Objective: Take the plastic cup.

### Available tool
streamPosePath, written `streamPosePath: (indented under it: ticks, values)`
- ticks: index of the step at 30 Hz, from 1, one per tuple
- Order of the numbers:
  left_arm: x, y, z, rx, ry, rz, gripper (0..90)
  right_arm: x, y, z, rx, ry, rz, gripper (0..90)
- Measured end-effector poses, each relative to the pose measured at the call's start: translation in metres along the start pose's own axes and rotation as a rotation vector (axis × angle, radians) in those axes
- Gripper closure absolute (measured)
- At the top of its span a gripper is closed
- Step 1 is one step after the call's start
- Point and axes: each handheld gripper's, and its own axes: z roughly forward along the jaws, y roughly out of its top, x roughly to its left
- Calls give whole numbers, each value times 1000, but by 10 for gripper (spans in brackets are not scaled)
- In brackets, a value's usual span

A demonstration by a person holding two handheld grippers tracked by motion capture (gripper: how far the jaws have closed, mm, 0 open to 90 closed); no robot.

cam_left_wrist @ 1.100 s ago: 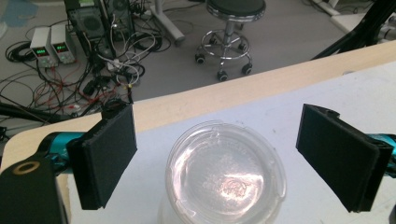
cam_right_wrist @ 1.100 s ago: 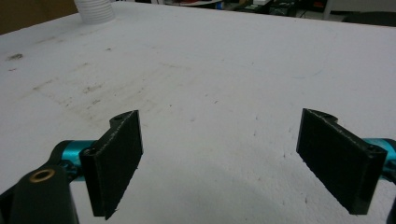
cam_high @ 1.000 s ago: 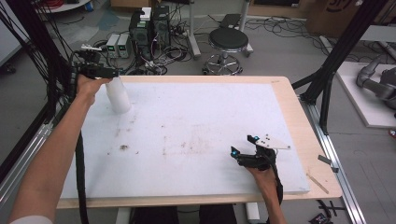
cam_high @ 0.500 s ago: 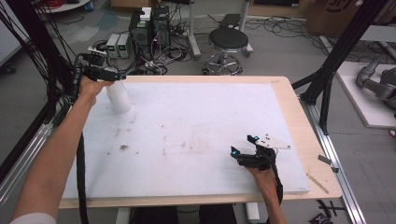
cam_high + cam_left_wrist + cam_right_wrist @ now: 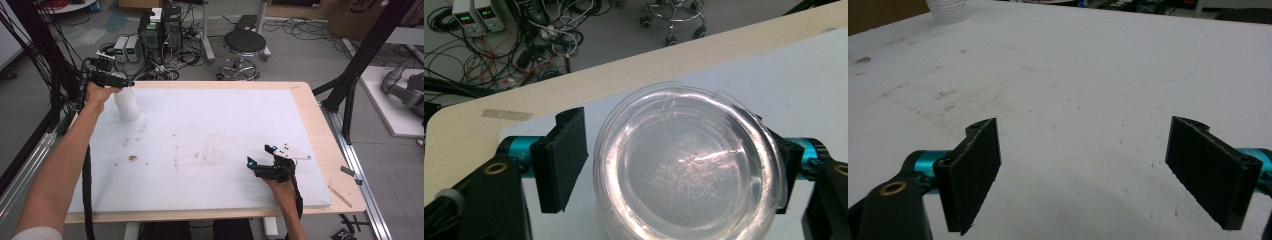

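Observation:
A stack of clear plastic cups point(image 5: 126, 105) stands upright at the far left of the white board point(image 5: 225, 130). My left gripper point(image 5: 122, 82) hangs over the stack's top, pointing down. In the left gripper view the top cup's rim point(image 5: 684, 165) lies between the two black pads of my left gripper point(image 5: 679, 165). The jaws have just been closing on it. The right pad meets the rim, while a thin gap shows at the left pad point(image 5: 566, 160). My right gripper point(image 5: 258, 155) rests low near the board's front right, open, with nothing between its pads point(image 5: 973, 170). The stack's ribbed base point(image 5: 948, 10) lies far ahead of it.
A wooden table edge point(image 5: 574, 90) with a strip of tape point(image 5: 506, 115) frames the board. Behind the table stand a round stool point(image 5: 244, 42), power supplies point(image 5: 125, 47) and tangled cables. Black frame posts point(image 5: 350, 95) rise at the right. A thin wooden stick point(image 5: 340, 196) lies at the front right corner.
The left gripper has settled a little over the cup stack's top; both hands otherwise stay where they were.

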Motion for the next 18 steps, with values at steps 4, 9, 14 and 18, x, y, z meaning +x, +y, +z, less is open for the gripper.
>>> streamPosePath:
  ticks: [4, 9, 14, 18]
  values:
    - [0, 0, 0, 7, -5, 5, 303, 0, 0, 0, 3, -1, 1, 145]
    - [-1, 0, 1, 11, -10, 5, 341, 0, 0, 0, 3, -2, 1, 145]
    - [-2, 0, 0, 11, -9, 17, 372, 0, 0, 0, 4, -2, 1, 145]
    - [-2, 0, 0, 10, -6, 9, 373, 0, 0, 0, 4, -2, 2, 144]
